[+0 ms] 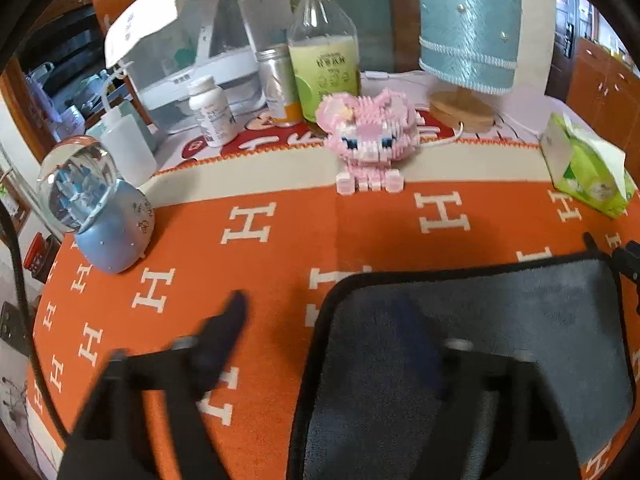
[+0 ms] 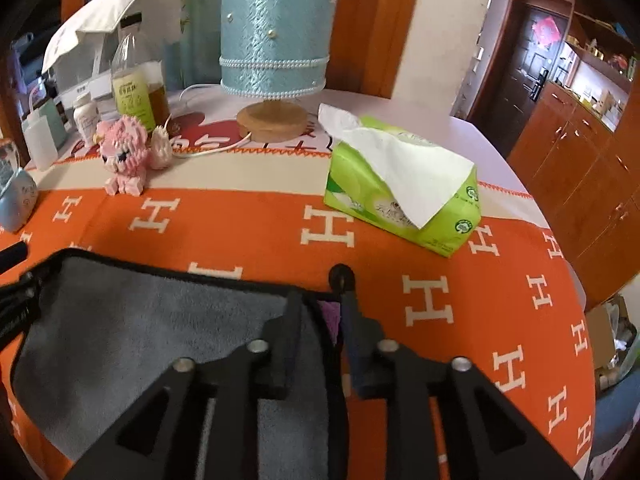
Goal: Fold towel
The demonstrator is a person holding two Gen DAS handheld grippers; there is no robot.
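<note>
A grey towel with black trim (image 1: 500, 320) lies flat on the orange tablecloth; it also shows in the right wrist view (image 2: 140, 320). My left gripper (image 1: 320, 320) is open, its jaws wide apart astride the towel's far left corner, one finger over the cloth and one over the towel. My right gripper (image 2: 320, 312) has its jaws close together around the towel's far right corner, where a purple tag (image 2: 331, 316) and black hanging loop (image 2: 341, 276) show between them. The right gripper's tip also shows at the left wrist view's right edge (image 1: 628, 264).
On the orange H-patterned tablecloth (image 1: 280, 248) stand a snow globe (image 1: 96, 204), a pink block figure (image 1: 370, 136), a green tissue pack (image 2: 404, 192), a blue lamp (image 2: 276, 40), bottles (image 1: 324, 52) and a white jar (image 1: 210, 110). Wooden cabinets (image 2: 580, 168) stand on the right.
</note>
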